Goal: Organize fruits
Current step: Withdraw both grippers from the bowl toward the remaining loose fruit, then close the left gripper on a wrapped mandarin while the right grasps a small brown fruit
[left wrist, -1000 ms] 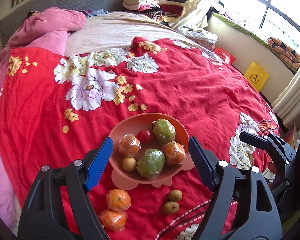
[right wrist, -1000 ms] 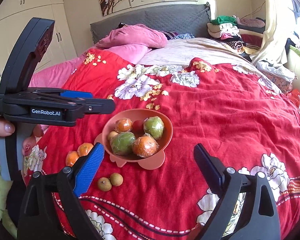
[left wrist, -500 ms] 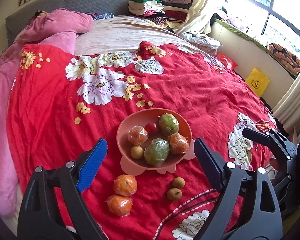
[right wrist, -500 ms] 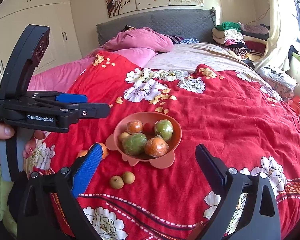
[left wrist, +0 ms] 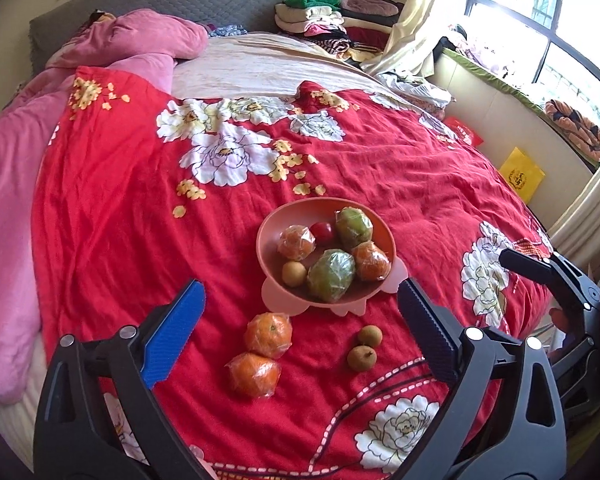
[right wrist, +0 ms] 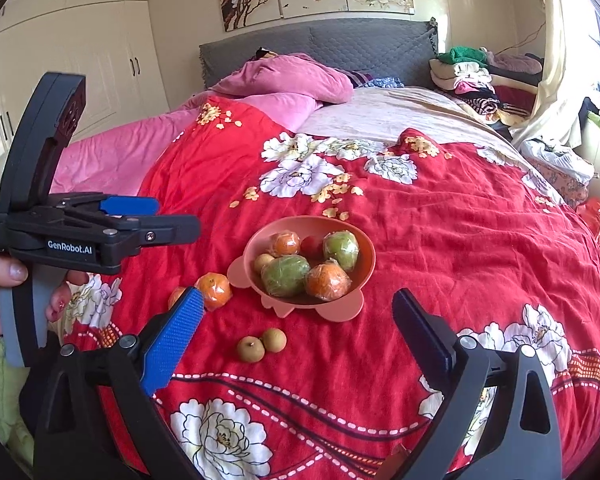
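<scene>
Nearest the left gripper, whose jaws stand spread wide with nothing between them, two wrapped oranges lie touching on the red quilt, and two longans sit just beside each other to their right. Beyond them stands the pink bowl, holding two oranges, two green fruits, a small red fruit and one longan. The right gripper, likewise spread and empty, shows what the left view does not: the left gripper from the side, held in a hand, and one floor orange half hidden behind its own blue finger. The left view alone shows the quilt's right edge dropping near the window wall. Bare quilt lies on all sides of the bowl; pink bedding lies at the left, a grey headboard farthest.
</scene>
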A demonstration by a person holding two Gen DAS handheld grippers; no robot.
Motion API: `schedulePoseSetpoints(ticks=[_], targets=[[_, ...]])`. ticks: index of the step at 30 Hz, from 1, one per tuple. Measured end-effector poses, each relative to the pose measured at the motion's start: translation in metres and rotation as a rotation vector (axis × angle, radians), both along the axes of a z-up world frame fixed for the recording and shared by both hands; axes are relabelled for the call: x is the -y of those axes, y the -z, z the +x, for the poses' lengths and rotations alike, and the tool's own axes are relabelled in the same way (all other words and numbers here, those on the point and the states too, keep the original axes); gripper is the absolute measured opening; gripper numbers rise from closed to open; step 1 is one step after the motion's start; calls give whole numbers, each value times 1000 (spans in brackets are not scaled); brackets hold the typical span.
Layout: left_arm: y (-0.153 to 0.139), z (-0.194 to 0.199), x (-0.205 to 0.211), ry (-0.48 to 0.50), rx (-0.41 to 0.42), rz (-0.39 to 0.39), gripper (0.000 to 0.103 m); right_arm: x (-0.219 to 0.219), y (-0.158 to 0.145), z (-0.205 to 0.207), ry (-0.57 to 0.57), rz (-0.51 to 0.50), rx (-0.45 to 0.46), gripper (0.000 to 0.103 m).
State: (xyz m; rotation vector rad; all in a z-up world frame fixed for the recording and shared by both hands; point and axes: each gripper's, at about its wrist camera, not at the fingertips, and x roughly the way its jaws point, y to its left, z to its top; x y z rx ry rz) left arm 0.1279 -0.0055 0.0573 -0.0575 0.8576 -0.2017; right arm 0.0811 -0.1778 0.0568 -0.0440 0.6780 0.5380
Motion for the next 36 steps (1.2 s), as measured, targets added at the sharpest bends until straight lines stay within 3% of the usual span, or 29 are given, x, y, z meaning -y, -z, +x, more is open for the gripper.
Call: schedulePoseSetpoints(ticks=[12, 31, 36], targets=[[15, -21, -18, -34, -11, 24, 92, -17, 14, -17, -44, -37, -31, 96], [70, -38, -30, -33, -99, 66, 92, -41, 63, -15, -84, -58, -163, 95], [82, -34, -32, -31, -122, 68, 92, -46, 75, -11, -94, -60, -196, 91]])
